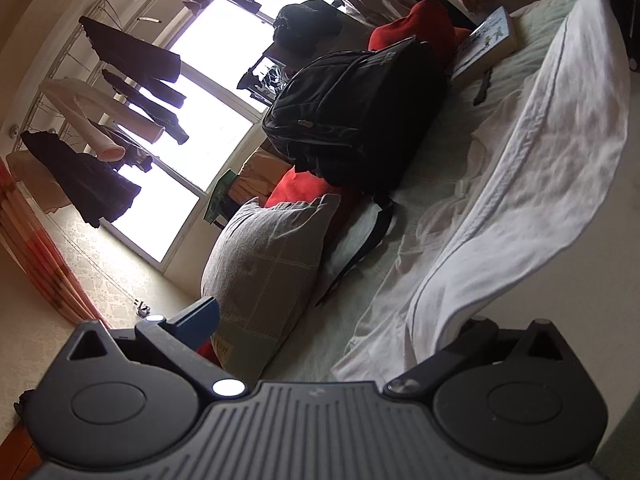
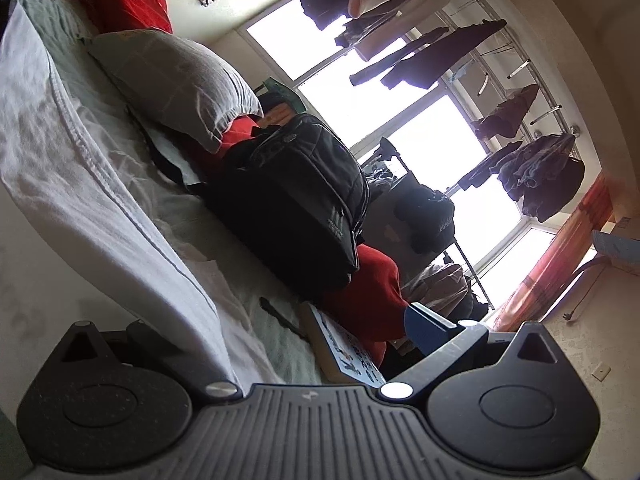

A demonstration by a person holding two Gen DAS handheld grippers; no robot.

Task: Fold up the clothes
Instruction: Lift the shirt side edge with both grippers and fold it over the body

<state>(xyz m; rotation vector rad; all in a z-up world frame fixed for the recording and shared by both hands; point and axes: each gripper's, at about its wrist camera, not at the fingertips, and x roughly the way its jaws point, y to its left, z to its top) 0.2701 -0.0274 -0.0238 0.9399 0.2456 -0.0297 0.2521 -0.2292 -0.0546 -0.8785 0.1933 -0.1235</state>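
Both grippers spread wide; white garment draped between.

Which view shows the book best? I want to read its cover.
The left wrist view: the book lies whole on the bed beyond the black backpack, though too small to read. In the right wrist view the book is nearer but cut off by the gripper body.

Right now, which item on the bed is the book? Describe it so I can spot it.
Find the black backpack standing on the bed. Past it lies a red blanket, and the book lies flat against that. It alone is flat and hard-edged, with a pale illustrated cover.
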